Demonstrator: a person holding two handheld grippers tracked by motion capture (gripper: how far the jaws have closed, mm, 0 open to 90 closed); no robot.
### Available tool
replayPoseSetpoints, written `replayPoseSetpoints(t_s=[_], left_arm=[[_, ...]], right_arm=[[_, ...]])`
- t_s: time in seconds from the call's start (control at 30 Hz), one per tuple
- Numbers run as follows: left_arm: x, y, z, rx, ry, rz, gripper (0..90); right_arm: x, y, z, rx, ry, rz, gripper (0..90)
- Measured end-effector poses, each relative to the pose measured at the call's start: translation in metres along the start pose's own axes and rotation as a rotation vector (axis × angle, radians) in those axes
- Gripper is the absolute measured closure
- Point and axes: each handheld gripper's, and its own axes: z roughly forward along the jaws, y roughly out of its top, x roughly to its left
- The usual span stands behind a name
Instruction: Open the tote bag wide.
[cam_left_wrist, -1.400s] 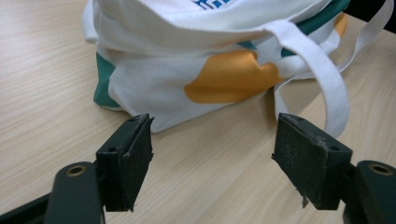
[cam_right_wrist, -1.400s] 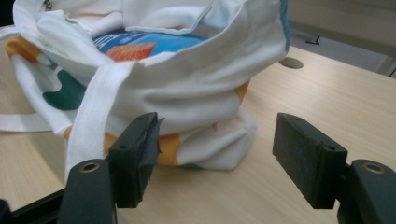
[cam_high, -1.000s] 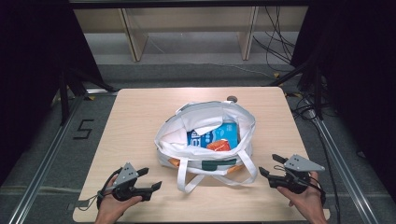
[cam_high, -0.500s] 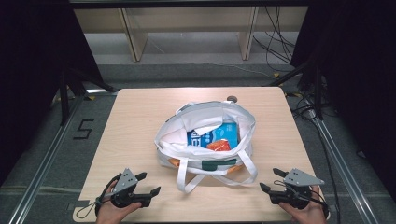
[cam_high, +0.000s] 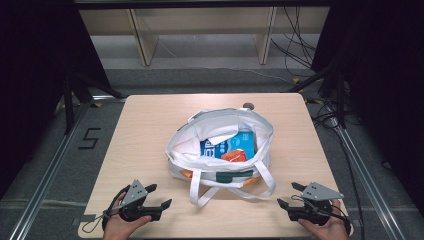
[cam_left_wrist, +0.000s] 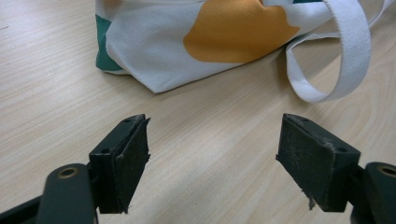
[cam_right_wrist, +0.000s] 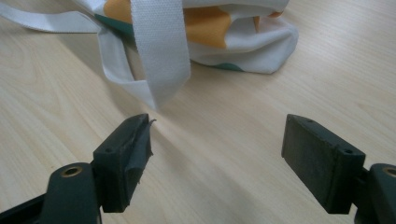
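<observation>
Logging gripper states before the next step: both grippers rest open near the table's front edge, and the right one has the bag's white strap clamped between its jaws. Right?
Not quite. The right gripper clamps nothing: the right gripper view shows its jaws wide apart over bare table, with the white strap lying ahead of them. Both grippers, including the left gripper, are indeed open near the front edge.

A pale wooden table (cam_high: 140, 130) stands before wooden shelving (cam_high: 200, 30), cables (cam_high: 300, 45) behind.

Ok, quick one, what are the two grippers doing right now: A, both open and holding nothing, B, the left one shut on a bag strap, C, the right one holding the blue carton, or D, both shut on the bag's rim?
A: the left gripper and the right gripper each show jaws spread wide over bare table, short of the tote bag.
</observation>
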Motion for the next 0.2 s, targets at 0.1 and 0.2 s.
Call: replayPoseSetpoints(t_s=[0.1,0.2], left_arm=[[0.0009,0.0001,-0.0005,0.011,0.000,0.011,24.0],[0.0022,0.0004,0.0000,0.013,0.000,0.027,24.0]], right_arm=[[-0.0004,-0.0003,0.0012,0.000,0.011,0.005,24.7],[-0.0009,-0.0005,0.0003,0.011,0.004,0.017,24.0]])
